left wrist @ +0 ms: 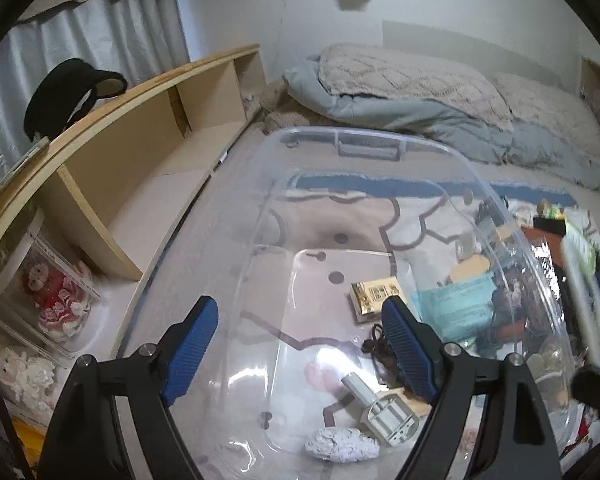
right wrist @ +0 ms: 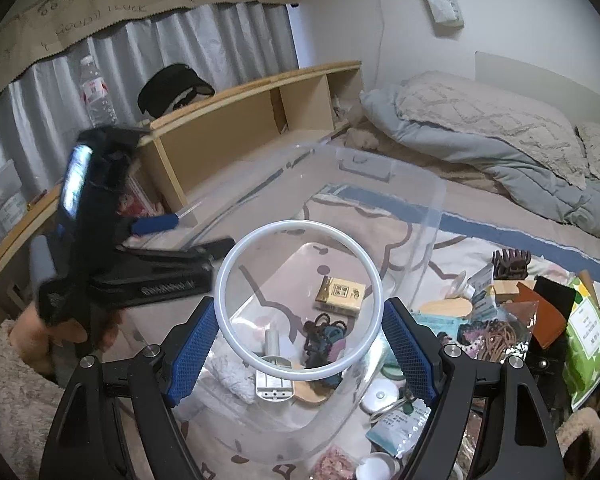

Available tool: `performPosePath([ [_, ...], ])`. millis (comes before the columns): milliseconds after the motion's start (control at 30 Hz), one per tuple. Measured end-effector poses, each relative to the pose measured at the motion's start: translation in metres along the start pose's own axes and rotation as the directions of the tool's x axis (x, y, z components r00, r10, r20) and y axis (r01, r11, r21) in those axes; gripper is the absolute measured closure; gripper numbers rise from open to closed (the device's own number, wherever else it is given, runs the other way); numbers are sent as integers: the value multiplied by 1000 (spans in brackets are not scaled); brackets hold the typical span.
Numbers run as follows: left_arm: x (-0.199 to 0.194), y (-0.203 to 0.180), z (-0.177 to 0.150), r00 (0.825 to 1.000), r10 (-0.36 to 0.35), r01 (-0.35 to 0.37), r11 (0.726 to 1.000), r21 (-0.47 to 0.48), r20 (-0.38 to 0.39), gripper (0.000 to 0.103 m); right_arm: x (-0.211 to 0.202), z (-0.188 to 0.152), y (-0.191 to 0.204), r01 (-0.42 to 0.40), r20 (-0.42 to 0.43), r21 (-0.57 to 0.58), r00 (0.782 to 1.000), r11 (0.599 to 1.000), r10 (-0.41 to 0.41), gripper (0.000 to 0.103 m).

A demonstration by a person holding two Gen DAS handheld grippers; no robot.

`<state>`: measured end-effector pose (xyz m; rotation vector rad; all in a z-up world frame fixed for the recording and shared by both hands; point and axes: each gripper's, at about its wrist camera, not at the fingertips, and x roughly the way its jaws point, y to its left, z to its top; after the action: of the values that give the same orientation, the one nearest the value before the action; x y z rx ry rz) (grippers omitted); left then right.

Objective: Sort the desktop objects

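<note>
A clear plastic bin lies on the bed under both grippers. On its floor are a gold box, dark hair ties, a white plastic part and a crumpled tissue. My left gripper hangs open over the bin with nothing between its blue pads. In the right wrist view my right gripper is shut on a white-rimmed clear ring, held above the bin. The gold box and hair ties show through the ring. The left gripper is at the left.
Loose items lie right of the bin: a teal packet, a brown hair claw, a green packet. A wooden shelf runs along the left, with a black cap and water bottle. A folded duvet lies behind.
</note>
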<state>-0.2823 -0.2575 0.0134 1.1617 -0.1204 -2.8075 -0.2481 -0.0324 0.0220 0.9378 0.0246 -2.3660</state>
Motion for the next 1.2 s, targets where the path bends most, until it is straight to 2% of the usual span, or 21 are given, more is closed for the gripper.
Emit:
performPosePath([
  [267, -8, 22, -1, 999, -27, 30, 996, -79, 33, 19, 24, 8, 16, 35, -72, -51, 997, 998, -38, 20],
  [667, -22, 33, -2, 994, -46, 57, 992, -109, 98, 19, 59, 15, 28, 65, -196, -68, 978, 996, -77, 20],
  [867, -29, 40, -2, 991, -52, 68, 990, -126, 125, 18, 65, 18, 27, 48, -205, -8, 978, 999, -49, 20],
  [900, -30, 41, -2, 990, -55, 71, 989, -131, 127, 18, 65, 18, 27, 50, -196, 2, 979, 999, -49, 16],
  [933, -30, 42, -3, 990, -55, 73, 988, -137, 129, 17, 64, 17, 26, 62, -183, 10, 981, 998, -59, 0],
  [1200, -33, 46, -6, 990, -55, 74, 986, -149, 128, 14, 56, 17, 19, 99, -134, 27, 986, 995, -94, 0],
])
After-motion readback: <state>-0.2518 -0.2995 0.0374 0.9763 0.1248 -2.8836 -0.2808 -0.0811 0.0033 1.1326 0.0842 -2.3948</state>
